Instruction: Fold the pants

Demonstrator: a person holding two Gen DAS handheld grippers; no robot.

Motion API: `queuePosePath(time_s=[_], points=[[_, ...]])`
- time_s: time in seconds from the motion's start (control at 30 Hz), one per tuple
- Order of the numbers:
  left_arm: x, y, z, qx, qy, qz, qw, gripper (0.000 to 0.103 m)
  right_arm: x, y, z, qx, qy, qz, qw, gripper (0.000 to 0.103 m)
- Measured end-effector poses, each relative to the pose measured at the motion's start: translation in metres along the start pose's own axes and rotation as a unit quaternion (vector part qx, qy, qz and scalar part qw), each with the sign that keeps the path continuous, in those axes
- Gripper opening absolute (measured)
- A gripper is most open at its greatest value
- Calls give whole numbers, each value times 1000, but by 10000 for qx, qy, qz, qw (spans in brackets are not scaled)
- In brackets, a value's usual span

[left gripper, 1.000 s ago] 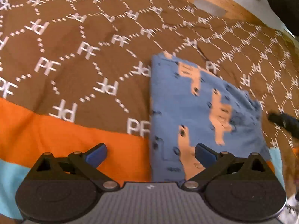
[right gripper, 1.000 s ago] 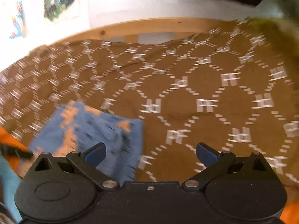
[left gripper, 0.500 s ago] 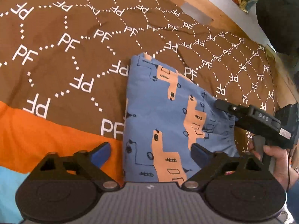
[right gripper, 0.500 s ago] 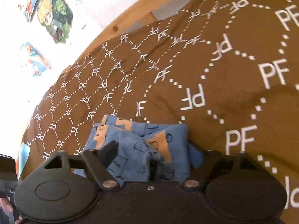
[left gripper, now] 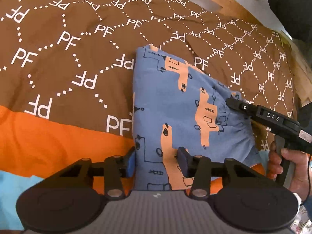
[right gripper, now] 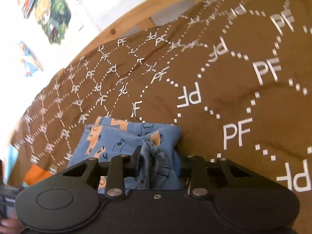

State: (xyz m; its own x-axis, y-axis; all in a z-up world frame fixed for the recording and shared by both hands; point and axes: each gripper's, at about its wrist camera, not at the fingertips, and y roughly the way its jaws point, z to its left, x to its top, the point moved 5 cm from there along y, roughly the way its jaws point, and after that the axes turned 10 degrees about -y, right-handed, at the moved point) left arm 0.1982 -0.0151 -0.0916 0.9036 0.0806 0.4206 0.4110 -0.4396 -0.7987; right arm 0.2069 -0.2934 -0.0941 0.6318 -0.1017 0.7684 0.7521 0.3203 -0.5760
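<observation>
The blue pants with orange shapes lie folded in a compact stack on the brown bedspread. My left gripper straddles the near left corner of the stack, its fingers partly closed around the cloth. My right gripper has its fingers closing on the bunched waistband edge at the stack's right side; the pants also show in the right wrist view. The right gripper also shows in the left wrist view, touching the pants' right edge.
The bedspread is brown with white PF letters, with an orange band and a light blue band near me. A wooden bed frame and a wall with posters lie beyond.
Both grippers moved in onto the folded pants and narrowed their jaws around the cloth. The right gripper came from the open bedspread to the waistband edge.
</observation>
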Motion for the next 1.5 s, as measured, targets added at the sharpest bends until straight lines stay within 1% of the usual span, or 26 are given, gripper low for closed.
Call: queuePosePath(time_s=[0.07,0.13,0.17,0.2,0.27,0.33,0.43,0.47,0.53,0.63,0.73,0.8,0.9,0.97,1.03,1.07,1.1,1.2,1.23,1.3,1.33,1.37,1.4,1.43,1.47,1.5], points=[[0,-1,0,18,-18,-13,10000,44,0,-3,12,-237,-418,-79,9988,28],[0,-3,-1,17,-7,-34,10000,39,0,-9,22,-378,-699,-268,9965,24],[0,-4,-2,21,-1,-55,10000,34,-1,-12,26,-436,-778,-338,9954,23],[0,-5,-2,32,9,-82,10000,27,-1,-15,28,-482,-815,-400,9947,22],[0,-7,-4,42,56,-124,9999,21,-2,-19,31,-560,-882,-495,9933,21],[0,-9,-5,70,130,-146,9998,18,-2,-22,37,-652,-1047,-540,9909,19],[-1,-10,-6,123,191,-203,9995,16,-3,-26,51,-887,-1598,-585,9814,18],[-2,-11,-6,139,202,-234,9994,16,-3,-27,57,-979,-1821,-601,9766,18],[-3,-14,-9,198,281,-335,9988,16,-4,-31,70,-1168,-2336,-646,9631,17],[-7,-18,-15,370,539,-492,9966,15,-5,-36,87,-1394,-3023,-747,9400,17],[-7,-23,-19,411,622,-618,9953,15,-3,-43,101,-1536,-3508,-885,9195,16],[-7,-29,-20,396,611,-778,9943,15,-1,-47,108,-1617,-3803,-1004,9051,16],[-6,-41,-26,452,748,-1170,9893,15,2,-55,119,-1732,-4183,-1252,8828,16],[-1,-47,-32,438,854,-1459,9846,15,8,-59,124,-1810,-4361,-1398,8704,16],[10,-52,-37,361,888,-1762,9797,15,18,-60,126,-1893,-4570,-1547,8552,16],[17,-52,-40,348,897,-1892,9772,15,26,-58,126,-1925,-4645,-1602,8494,16],[27,-52,-43,332,906,-2053,9739,15,36,-56,125,-1935,-4675,-1643,8468,16],[51,-50,-45,234,856,-2414,9664,16,67,-38,116,-1932,-4699,-1651,8454,16],[56,-47,-43,216,871,-2527,9634,16,76,-31,112,-1899,-4674,-1602,8484,16],[64,-35,-37,280,994,-2673,9580,17,92,-11,102,-1751,-4529,-1388,8631,16],[66,-24,-33,408,1052,-2605,9588,18,96,0,97,-1675,-4469,-1219,8703,16],[67,-12,-27,533,1063,-2437,9625,18,98,13,92,-1614,-4428,-990,8764,17],[68,-4,-22,575,1027,-2277,9666,18,96,24,88,-1557,-4396,-809,8809,17],[66,6,-15,585,948,-2090,9715,18,93,34,85,-1537,-4360,-635,8844,17],[65,12,-10,623,887,-1969,9744,18,88,43,80,-1611,-4331,-489,8855,17],[63,15,-6,649,876,-1916,9754,24,84,48,76,-1712,-4301,-427,8854,17]])
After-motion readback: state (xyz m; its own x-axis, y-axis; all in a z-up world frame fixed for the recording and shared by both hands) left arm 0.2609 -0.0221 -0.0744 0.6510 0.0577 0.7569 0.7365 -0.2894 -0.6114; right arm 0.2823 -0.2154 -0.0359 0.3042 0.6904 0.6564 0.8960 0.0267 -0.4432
